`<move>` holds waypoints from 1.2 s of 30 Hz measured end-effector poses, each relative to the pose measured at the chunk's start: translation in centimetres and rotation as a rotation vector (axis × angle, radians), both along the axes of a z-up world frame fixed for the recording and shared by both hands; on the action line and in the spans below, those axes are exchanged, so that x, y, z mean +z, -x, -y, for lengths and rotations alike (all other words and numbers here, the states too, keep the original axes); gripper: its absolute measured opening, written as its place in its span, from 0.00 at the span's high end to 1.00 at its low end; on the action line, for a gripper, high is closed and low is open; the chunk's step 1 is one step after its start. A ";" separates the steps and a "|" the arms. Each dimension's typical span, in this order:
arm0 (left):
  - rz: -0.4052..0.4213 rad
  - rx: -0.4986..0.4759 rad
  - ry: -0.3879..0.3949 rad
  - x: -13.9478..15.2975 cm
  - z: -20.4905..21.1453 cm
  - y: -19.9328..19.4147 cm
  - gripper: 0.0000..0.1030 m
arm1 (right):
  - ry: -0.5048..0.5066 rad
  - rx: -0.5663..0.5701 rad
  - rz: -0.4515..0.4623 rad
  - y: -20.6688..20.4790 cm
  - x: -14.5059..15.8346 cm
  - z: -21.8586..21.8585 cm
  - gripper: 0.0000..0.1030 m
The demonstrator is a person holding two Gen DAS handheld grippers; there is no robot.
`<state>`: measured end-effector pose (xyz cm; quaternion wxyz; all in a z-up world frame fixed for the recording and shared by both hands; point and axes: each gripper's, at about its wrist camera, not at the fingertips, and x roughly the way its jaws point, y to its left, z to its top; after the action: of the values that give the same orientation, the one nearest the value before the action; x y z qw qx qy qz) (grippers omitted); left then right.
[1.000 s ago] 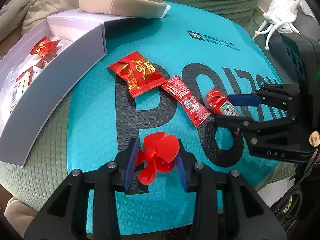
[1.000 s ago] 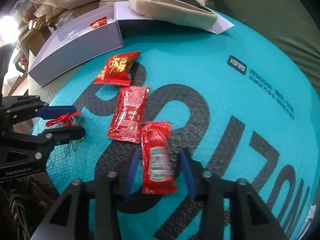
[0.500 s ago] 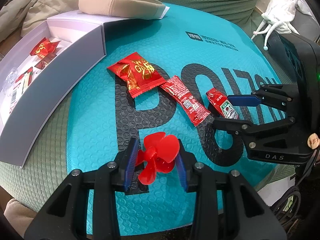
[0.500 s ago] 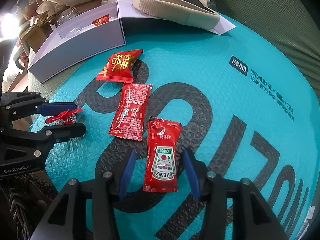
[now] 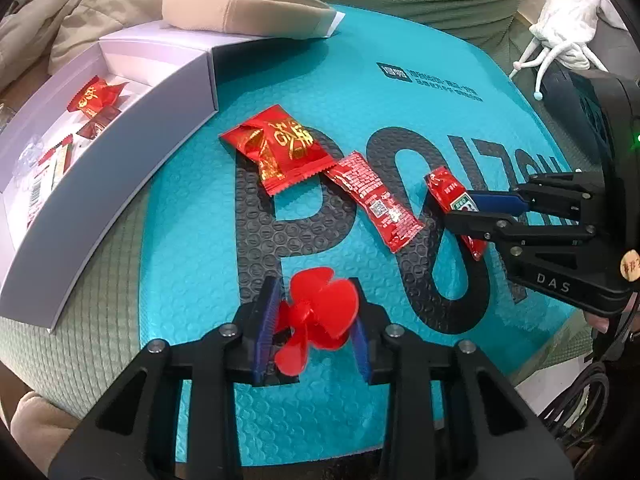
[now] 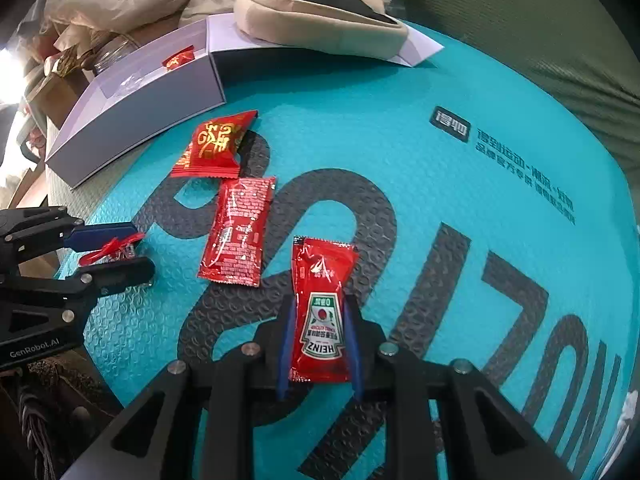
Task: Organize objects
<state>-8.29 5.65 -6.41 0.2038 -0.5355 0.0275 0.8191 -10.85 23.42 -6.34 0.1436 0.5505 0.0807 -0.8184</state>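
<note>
A teal bubble mailer (image 5: pixel 192 208) covers the green cushion. The left gripper (image 5: pixel 314 332) is closing on a red propeller (image 5: pixel 318 316) near its front edge. Toward its middle, the right gripper (image 6: pixel 320 344) is clamped on a ketchup packet (image 6: pixel 320 312).

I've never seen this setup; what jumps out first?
Two black grippers, each pinching something red on a teal mat: the left gripper, jaws closing, holds a propeller; the right gripper holds a ketchup packet. Two more red packets lie loose between them and a white box.
</note>
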 end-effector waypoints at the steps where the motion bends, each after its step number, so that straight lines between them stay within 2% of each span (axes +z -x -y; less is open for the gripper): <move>1: 0.003 0.000 -0.010 0.1 0.1 0.0 0.76 | 0.003 -0.004 0.000 0.0 0.1 -0.1 0.78; 8: 0.015 0.042 -0.066 0.6 1.6 0.0 0.77 | 0.023 0.037 -0.046 -0.3 2.0 1.1 0.78; 12: -0.013 0.063 -0.085 1.8 2.8 -0.4 0.77 | 0.037 0.081 -0.069 -0.4 3.2 2.4 0.78; 22: -0.067 0.150 -0.065 4.1 5.7 -0.5 0.77 | 0.066 0.189 -0.103 -0.7 5.1 5.9 0.78; 36: -0.107 0.299 -0.032 5.6 10.5 -3.4 0.77 | 0.100 0.368 -0.126 -1.7 6.7 11.6 0.78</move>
<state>-4.84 -4.86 -0.79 0.0864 -0.4858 -0.0545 0.8681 -9.12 11.82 0.33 0.3127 0.4665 0.1479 -0.8141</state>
